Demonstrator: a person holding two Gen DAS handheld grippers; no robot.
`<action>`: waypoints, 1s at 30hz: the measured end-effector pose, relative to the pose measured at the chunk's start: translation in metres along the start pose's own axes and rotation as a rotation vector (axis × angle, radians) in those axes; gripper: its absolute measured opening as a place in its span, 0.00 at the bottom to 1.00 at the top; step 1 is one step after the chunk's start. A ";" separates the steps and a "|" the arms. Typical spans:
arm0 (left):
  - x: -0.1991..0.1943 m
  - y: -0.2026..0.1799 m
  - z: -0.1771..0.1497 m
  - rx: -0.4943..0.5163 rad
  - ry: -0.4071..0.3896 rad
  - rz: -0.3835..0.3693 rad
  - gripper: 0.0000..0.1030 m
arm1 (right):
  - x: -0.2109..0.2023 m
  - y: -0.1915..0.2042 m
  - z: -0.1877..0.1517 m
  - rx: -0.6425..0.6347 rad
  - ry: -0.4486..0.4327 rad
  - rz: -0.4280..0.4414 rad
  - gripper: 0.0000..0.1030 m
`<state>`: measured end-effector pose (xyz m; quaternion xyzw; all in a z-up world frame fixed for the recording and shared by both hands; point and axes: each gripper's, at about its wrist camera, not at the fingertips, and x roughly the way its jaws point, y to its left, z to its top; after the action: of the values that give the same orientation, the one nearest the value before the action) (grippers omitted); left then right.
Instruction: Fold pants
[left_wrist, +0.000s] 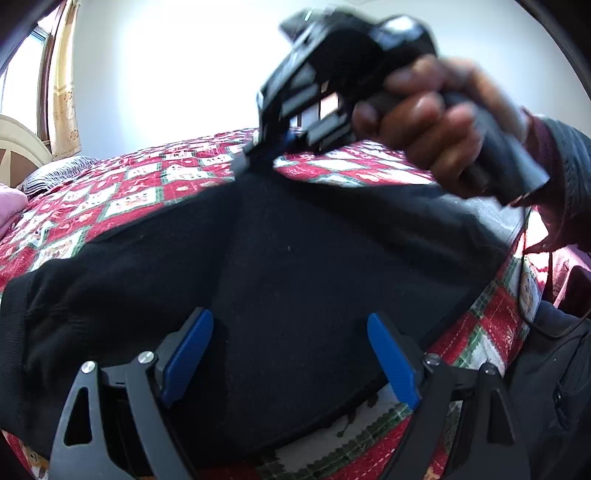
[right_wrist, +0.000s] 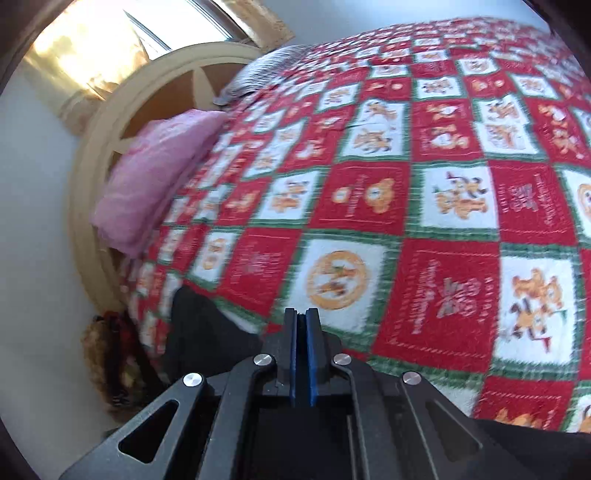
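The black pants (left_wrist: 280, 266) lie on the quilt (left_wrist: 122, 192), seemingly partly folded; right gripper (left_wrist: 255, 157) pinches their far edge; left gripper (left_wrist: 291, 354) is spread above them; folding seems unfinished.

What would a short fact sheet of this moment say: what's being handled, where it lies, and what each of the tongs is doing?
item: black pants
surface: bed with red, white and green quilt
left tongs: open, straddling the near edge of the pants
right tongs: shut, apparently pinching the far edge of the pants and lifting it
nearby: pink pillow by the headboard
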<state>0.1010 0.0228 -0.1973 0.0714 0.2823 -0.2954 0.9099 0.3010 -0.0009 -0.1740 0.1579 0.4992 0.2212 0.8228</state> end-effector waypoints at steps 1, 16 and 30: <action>0.000 0.000 0.000 0.002 -0.003 0.003 0.86 | 0.009 -0.007 0.000 0.006 0.004 -0.028 0.03; -0.053 0.045 0.008 -0.107 -0.070 0.147 0.96 | -0.058 -0.016 -0.039 -0.114 -0.101 -0.014 0.12; -0.033 0.066 -0.013 -0.149 0.068 0.250 1.00 | -0.048 0.011 -0.161 -0.346 0.039 -0.160 0.12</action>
<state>0.1105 0.0970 -0.1922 0.0483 0.3231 -0.1556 0.9322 0.1363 -0.0103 -0.2052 -0.0302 0.4807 0.2406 0.8427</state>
